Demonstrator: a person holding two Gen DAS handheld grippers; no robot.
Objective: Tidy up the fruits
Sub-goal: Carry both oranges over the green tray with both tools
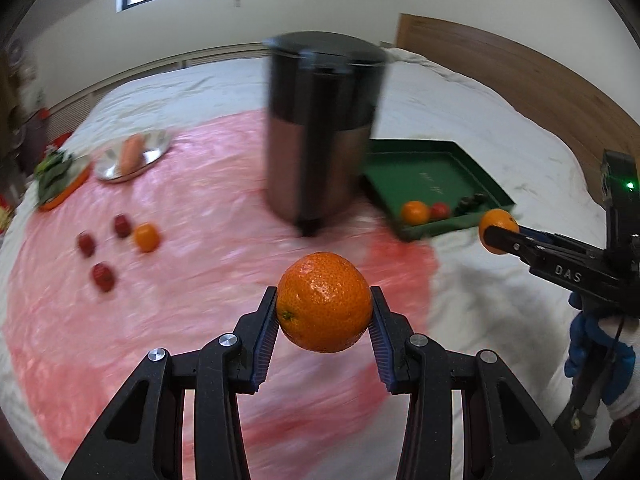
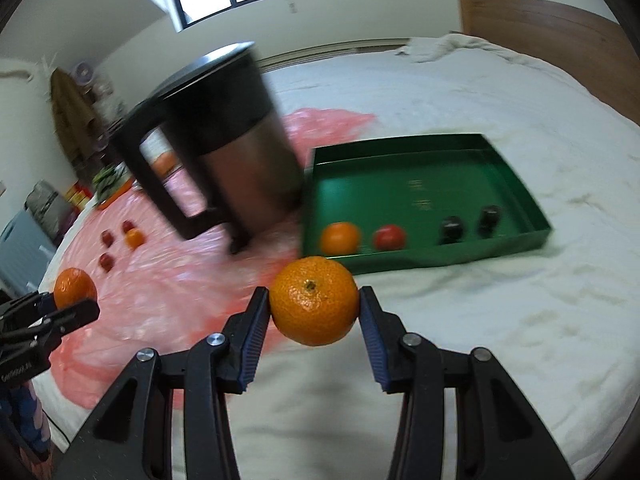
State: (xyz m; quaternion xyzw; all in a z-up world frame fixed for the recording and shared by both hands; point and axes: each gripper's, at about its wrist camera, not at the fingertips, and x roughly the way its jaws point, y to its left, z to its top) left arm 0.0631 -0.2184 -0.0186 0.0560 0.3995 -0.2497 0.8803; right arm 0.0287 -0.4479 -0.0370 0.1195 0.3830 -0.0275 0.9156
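Left gripper (image 1: 324, 312) jaws clamped on round orange mandarin (image 1: 325, 302); right gripper (image 2: 314, 312) jaws clamped on second mandarin (image 2: 314, 300). Both aloft over bed, likely bound for green rectangular tray (image 2: 516, 184).

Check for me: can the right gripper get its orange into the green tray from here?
Probably yes. The right gripper, shut on its orange, sits just short of the green tray, whose near wall is low. The kettle stands off to the left, not between them.

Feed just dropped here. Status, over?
Left hand-held gripper and right hand-held gripper each shut on an orange. Green tray ahead. Kettle beside it.
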